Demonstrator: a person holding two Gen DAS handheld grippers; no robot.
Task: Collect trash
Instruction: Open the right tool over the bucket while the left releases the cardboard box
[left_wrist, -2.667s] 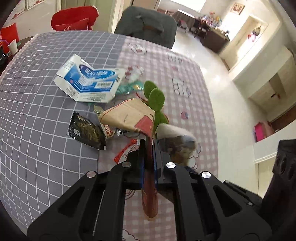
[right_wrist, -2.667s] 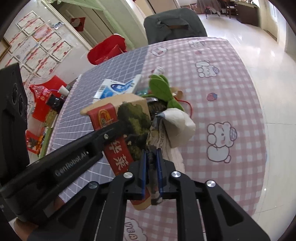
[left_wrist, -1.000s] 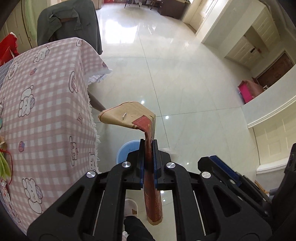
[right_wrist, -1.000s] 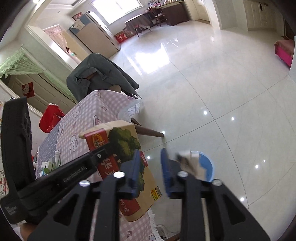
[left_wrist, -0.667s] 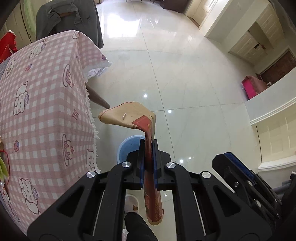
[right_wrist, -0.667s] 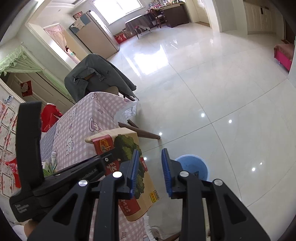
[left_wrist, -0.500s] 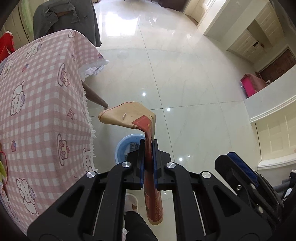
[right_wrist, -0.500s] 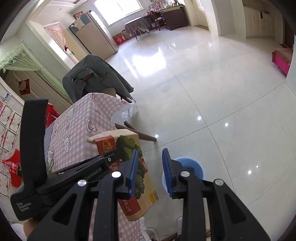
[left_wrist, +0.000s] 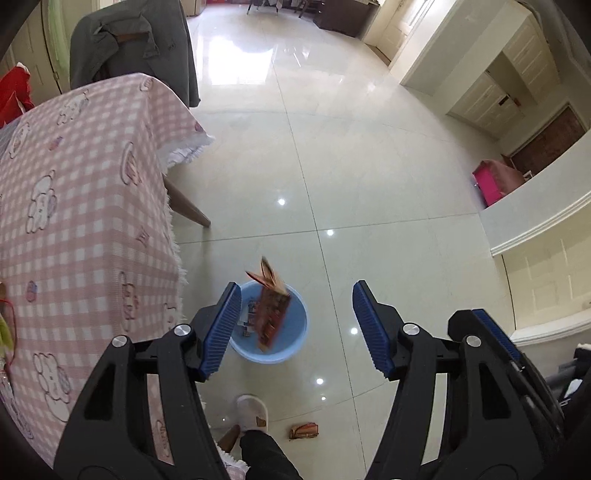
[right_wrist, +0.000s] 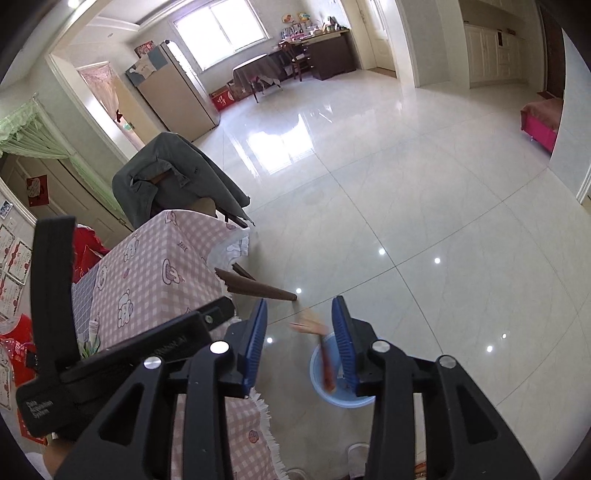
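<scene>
A blue bin (left_wrist: 291, 350) stands on the tiled floor beside the table. A red-and-brown paper bag (left_wrist: 271, 314) is falling into it, blurred in the right wrist view (right_wrist: 327, 365). My left gripper (left_wrist: 295, 328) hangs high over the bin, its jaws opening, nothing touching its blue pads. My right gripper (right_wrist: 299, 332) is also above the bin (right_wrist: 332, 397), jaws opening with nothing between them. One of its fingers (left_wrist: 495, 336) shows at the right of the left wrist view.
The table with the pink checked cloth (left_wrist: 74, 221) fills the left side, one wooden leg (right_wrist: 258, 290) slanting out near the bin. A chair draped with a grey jacket (right_wrist: 173, 173) stands behind it. A slippered foot (left_wrist: 251, 410) and a small wrapper (left_wrist: 304, 430) are on the floor.
The left gripper, shut on the paper bag before, has opened wide and the bag has dropped toward the bin. The right jaws have widened a little.
</scene>
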